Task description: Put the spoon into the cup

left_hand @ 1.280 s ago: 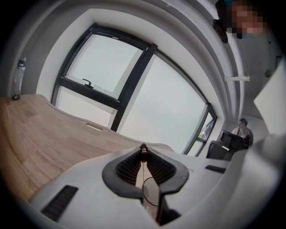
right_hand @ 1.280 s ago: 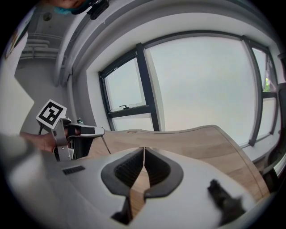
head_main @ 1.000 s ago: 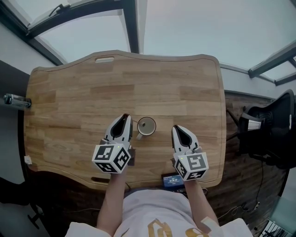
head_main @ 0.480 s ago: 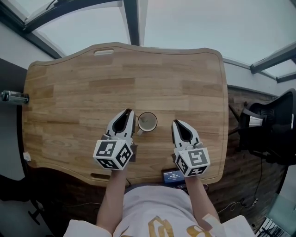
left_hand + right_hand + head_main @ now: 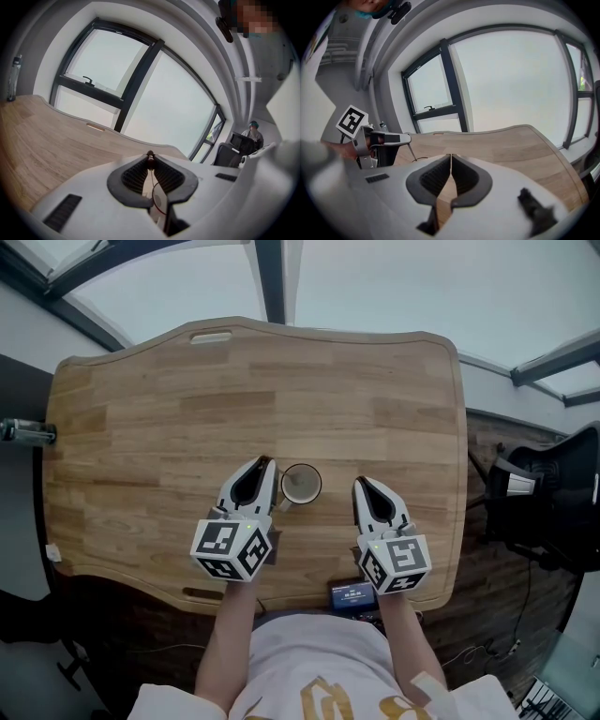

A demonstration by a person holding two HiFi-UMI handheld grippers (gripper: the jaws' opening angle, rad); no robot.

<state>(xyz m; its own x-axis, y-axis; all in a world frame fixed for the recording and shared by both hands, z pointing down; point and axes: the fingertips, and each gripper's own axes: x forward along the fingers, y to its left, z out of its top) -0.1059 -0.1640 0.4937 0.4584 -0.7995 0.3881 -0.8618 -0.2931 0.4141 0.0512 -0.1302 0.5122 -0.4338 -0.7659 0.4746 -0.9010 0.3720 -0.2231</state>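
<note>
The spoon (image 5: 410, 152) is a thin grey rod pinched at its top end in the left gripper (image 5: 265, 467), whose ribbed fingers (image 5: 136, 176) are closed on it; it slants down toward the cup (image 5: 300, 484), which stands upright on the wooden bench (image 5: 187, 399) just beside that gripper's tip; whether the spoon's lower end is already inside the rim cannot be told. The right gripper (image 5: 362, 486) rests near the cup's other side, apart from it, its fingers closed on nothing. Likely risks: the spoon is held only by its very end, so it could swing or slip in the grip; if let go while its lower end is outside the rim it would drop onto the bench; the left gripper sits so close to the cup that a small sideways nudge could push or tip it, and nothing steadies the cup; a long spoon leaning on the rim could also pull a light cup over. The head view shows the cup and both grippers from above, but the left gripper covers the spoon; the right gripper view alone shows the spoon from the side, hanging from the left gripper, yet no cup; the left gripper view shows the grip close up, with a small dark end between the fingertips.
</note>
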